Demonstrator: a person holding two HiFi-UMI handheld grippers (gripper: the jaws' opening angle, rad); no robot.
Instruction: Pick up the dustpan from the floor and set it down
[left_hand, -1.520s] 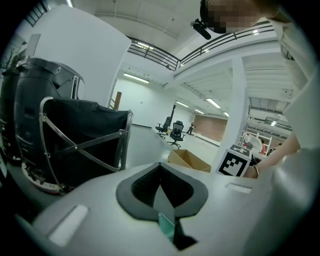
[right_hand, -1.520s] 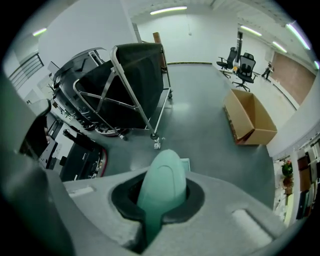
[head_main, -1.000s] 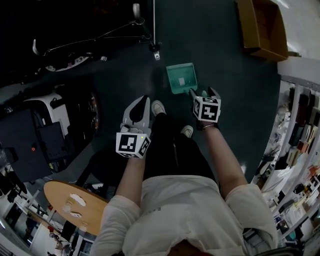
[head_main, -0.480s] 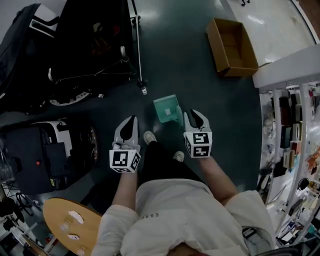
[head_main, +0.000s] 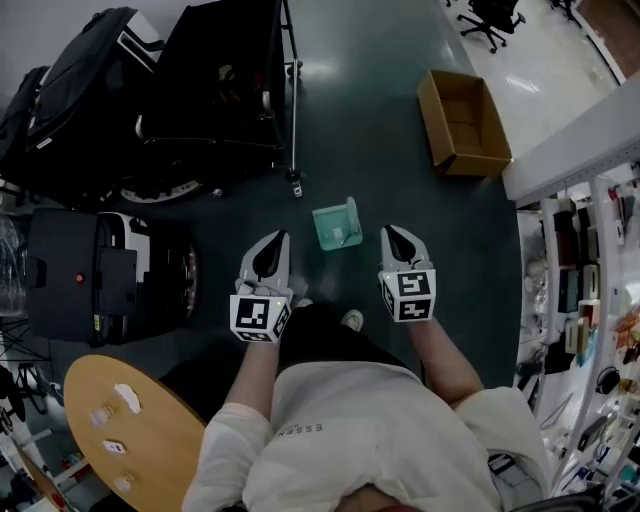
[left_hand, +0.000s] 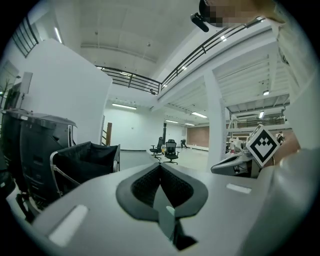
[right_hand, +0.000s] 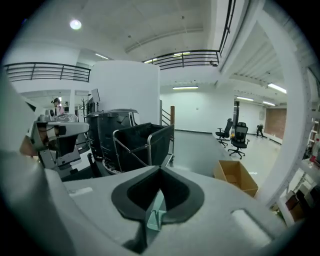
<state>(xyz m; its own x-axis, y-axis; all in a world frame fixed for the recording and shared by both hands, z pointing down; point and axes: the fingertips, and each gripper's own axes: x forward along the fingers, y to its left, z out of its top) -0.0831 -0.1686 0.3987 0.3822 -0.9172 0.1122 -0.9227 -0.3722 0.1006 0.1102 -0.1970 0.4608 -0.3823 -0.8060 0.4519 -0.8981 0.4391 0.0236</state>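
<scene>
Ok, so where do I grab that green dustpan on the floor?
Best bet: pinch the pale raised edge on the right side of the dustpan, coming straight down from above with the right gripper, on that side. The pan lies flat on the floor, so only that upstanding edge gives something to squeeze. Whether it's the handle is too small to tell.

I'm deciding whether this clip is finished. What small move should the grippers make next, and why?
Likely just draw both back: the dustpan sits on the floor ahead, apart from both. The right gripper has just closed on nothing and the left gripper is shut empty, so nothing is left to carry.
</scene>
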